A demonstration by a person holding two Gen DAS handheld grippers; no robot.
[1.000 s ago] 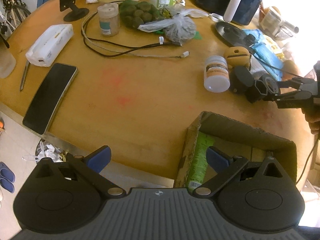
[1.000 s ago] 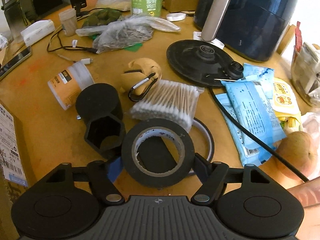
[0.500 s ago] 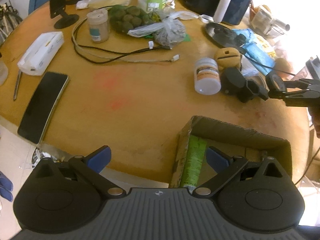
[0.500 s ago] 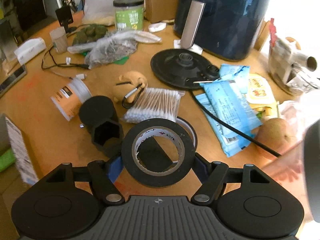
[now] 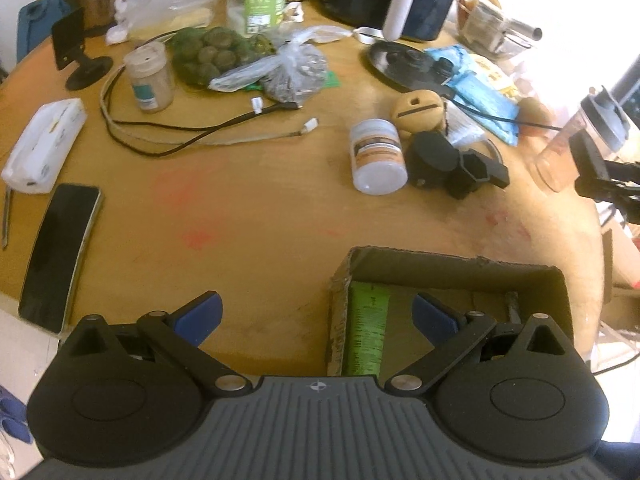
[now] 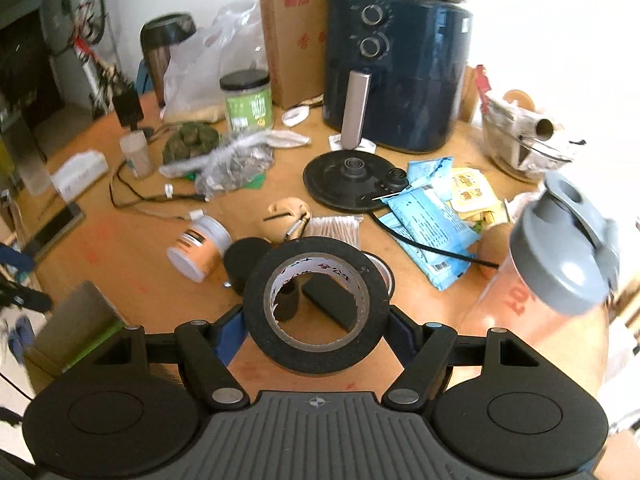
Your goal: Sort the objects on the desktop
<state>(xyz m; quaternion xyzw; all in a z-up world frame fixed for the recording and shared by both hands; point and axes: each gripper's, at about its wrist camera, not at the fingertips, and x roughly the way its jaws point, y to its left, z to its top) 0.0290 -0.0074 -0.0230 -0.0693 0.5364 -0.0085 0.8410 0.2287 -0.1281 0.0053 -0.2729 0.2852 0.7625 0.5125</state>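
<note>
My right gripper has its jaws pinched on a roll of black tape, one blue pad against each side of the outer rim. The roll is lifted off the wooden table, its hole facing my camera, so the roll's axis runs roughly along the fingers and its flat faces stand near upright, tilted a little back. Through the hole I see black objects on the table behind it.

My left gripper has its jaws spread wide, holding nothing. It hovers at the near edge of the table, its right finger over an open cardboard box. Inside the box a green tube lies along the left wall, its long axis running away from me.

Beyond the box a white pill bottle lies on its side, its base end toward me, touching a black cylinder and a black hexagonal piece. Behind them sits a tan wooden ball with a slot. In the right view a pack of cotton swabs lies just behind the tape, and a shaker bottle with a grey lid stands at the right, near the table edge. A phone lies at the far left edge.
</note>
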